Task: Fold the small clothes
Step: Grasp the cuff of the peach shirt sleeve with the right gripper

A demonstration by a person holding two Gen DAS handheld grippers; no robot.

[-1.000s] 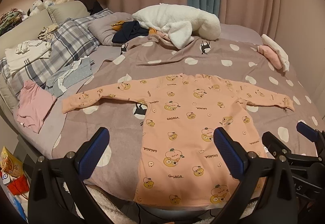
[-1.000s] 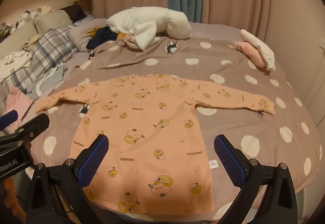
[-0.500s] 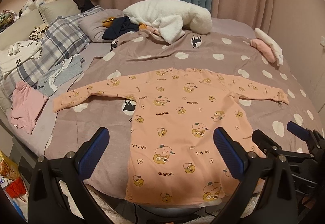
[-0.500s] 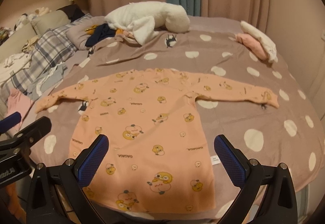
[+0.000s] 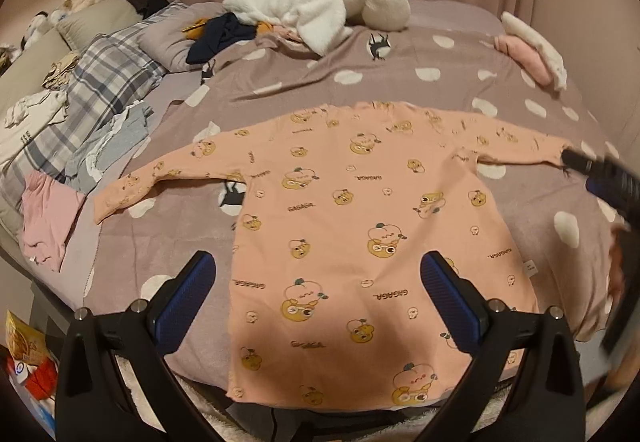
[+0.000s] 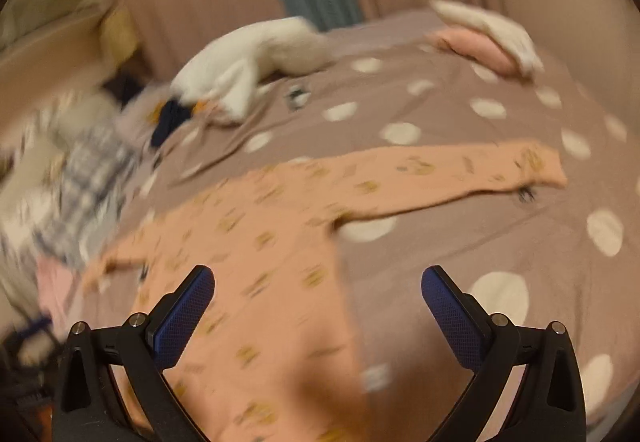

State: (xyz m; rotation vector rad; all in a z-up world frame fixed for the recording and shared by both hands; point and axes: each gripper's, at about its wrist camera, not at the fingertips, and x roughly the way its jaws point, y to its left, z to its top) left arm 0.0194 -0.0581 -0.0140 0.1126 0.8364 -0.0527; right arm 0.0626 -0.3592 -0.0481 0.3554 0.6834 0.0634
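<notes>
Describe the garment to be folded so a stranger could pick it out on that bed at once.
On the mauve bedspread with white polka dots, look at the near middle, in front of the fluffy white plush blanket heap. The peach long-sleeved top lies flat, sleeves outstretched; it alone carries yellow cartoon bears and "GAGAGA" lettering.

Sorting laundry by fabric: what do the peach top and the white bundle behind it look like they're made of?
The peach top looks like thin matte cotton knit: it lies flat, with soft creases and a printed pattern. The white bundle looks like plush fleece, judging by its fuzzy, thick, puffy surface. Fibre content can't be told.
</notes>
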